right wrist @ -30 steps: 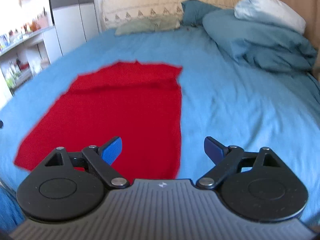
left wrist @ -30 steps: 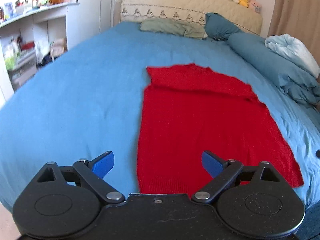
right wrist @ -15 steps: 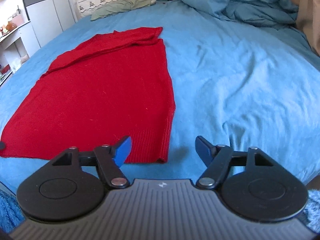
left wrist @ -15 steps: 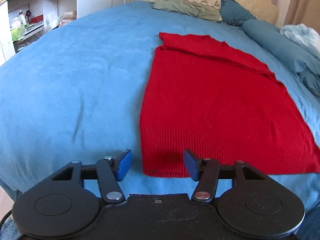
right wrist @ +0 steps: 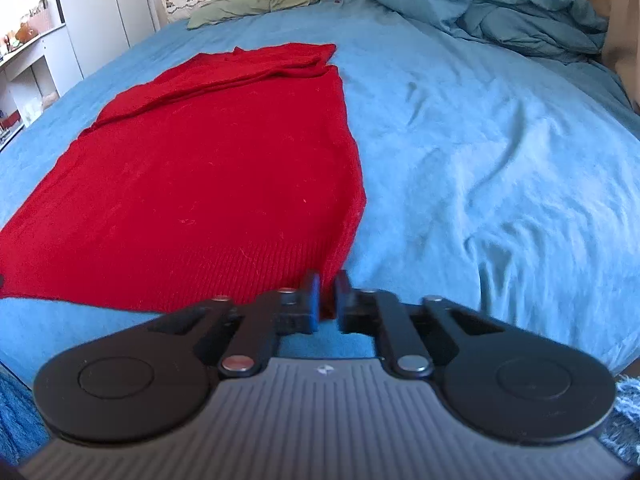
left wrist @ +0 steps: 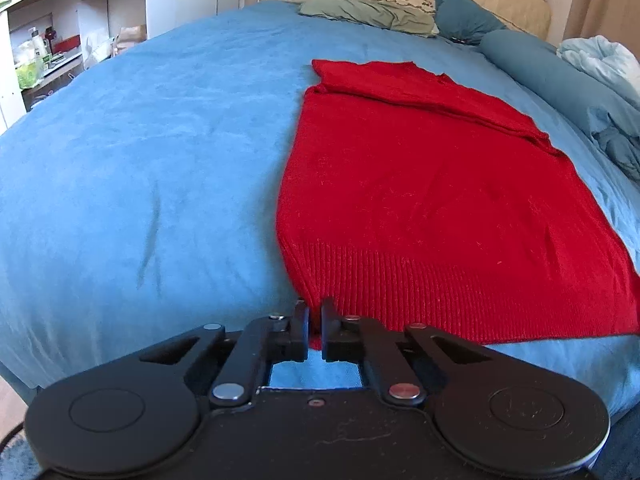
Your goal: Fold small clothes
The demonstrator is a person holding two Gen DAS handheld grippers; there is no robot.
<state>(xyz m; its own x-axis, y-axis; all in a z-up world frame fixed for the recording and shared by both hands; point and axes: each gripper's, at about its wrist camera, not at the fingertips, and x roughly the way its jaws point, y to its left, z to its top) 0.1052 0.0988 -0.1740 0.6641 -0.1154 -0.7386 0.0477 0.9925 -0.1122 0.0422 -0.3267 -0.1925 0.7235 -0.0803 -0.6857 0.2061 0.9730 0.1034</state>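
Red sweater [left wrist: 432,184] lies flat on the blue bed [left wrist: 140,152], ribbed hem at the near edge, top end w/ folded layers toward the headboard. Left gripper [left wrist: 315,312] is pinching the hem's near-left corner — fingers almost together w/ red knit between them. Right gripper [right wrist: 327,286] pinches the near-right corner of the same hem, red fabric showing in the narrow gap. Beyond: green pillow [left wrist: 368,12] by the headboard, crumpled blue duvet [right wrist: 500,12] at the far right, white shelves [left wrist: 52,36] left of the bed.
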